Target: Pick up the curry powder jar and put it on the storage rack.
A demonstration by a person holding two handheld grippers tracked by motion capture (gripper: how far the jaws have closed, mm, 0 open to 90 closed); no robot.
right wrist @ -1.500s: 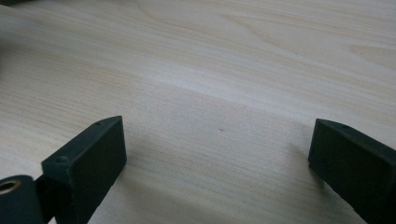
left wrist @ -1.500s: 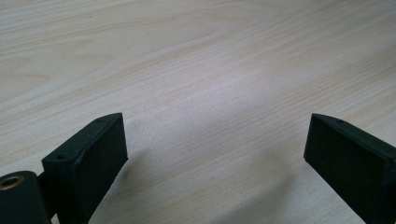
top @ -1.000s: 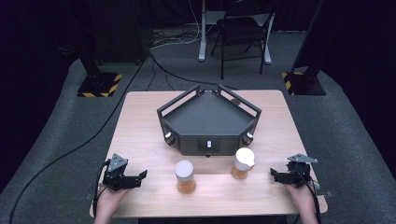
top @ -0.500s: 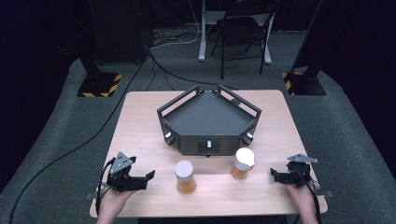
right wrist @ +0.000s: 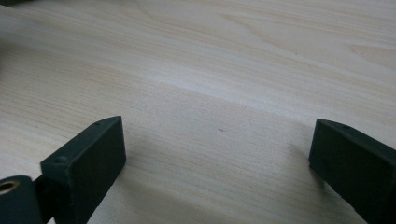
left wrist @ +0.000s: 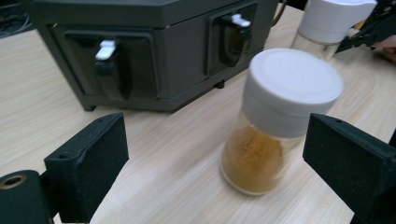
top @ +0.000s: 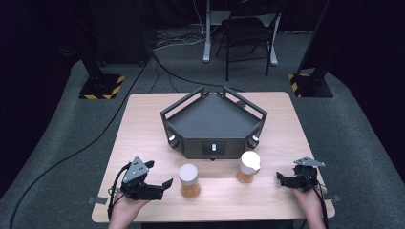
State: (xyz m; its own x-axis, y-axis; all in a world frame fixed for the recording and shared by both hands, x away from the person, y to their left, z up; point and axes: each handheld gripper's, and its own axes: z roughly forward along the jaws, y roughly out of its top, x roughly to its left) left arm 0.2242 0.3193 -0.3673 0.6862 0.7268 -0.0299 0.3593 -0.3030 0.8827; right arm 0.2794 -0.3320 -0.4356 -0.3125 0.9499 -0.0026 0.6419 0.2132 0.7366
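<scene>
Near the tabletop's front edge, the left gripper, jaws apart and empty, points at the upright spice jar just beside it; the right gripper, also apart, sits farther off.

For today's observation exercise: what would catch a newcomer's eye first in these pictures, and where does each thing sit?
The dark angular tray with its raised rails dominates the middle of the wooden table. In front of it stand two white-capped jars of orange-brown powder, the left jar and the right jar. The left tongs, jaws wide apart, point at the left jar from beside it, while the right tongs rest open near the table's right edge.
</scene>
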